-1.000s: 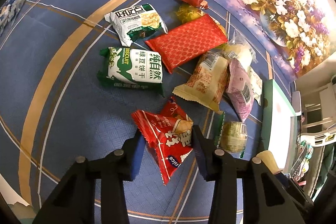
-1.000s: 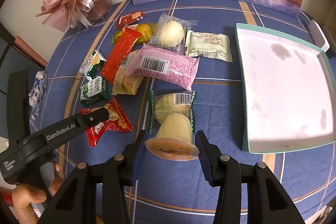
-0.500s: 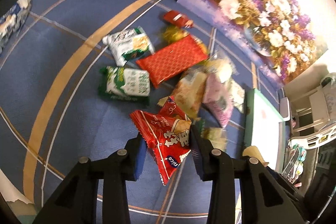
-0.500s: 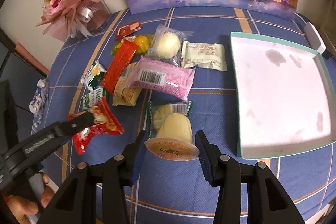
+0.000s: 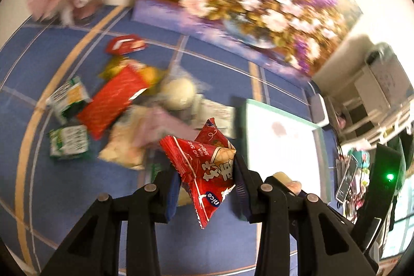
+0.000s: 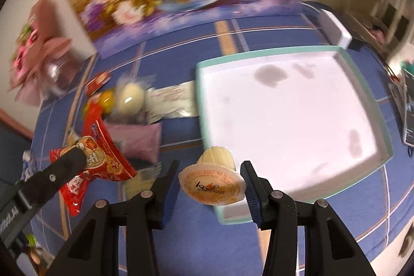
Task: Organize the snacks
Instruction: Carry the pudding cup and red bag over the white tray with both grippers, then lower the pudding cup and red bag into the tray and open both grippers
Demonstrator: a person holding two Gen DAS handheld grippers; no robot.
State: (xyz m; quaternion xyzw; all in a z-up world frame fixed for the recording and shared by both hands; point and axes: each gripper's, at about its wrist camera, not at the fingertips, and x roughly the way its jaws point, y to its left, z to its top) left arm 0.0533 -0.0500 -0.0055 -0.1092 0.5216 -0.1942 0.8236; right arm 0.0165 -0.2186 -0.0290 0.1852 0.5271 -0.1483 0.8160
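From the left wrist, the left claw [image 5: 207,180] pinches a red snack packet [image 5: 204,167], held above the desk [image 5: 38,43]; the white tray [image 5: 282,146] lies just beyond, to its right.

From the right wrist, the right claw [image 6: 211,177] clamps a jelly cup [image 6: 213,180] over the tray's [image 6: 284,115] near corner.
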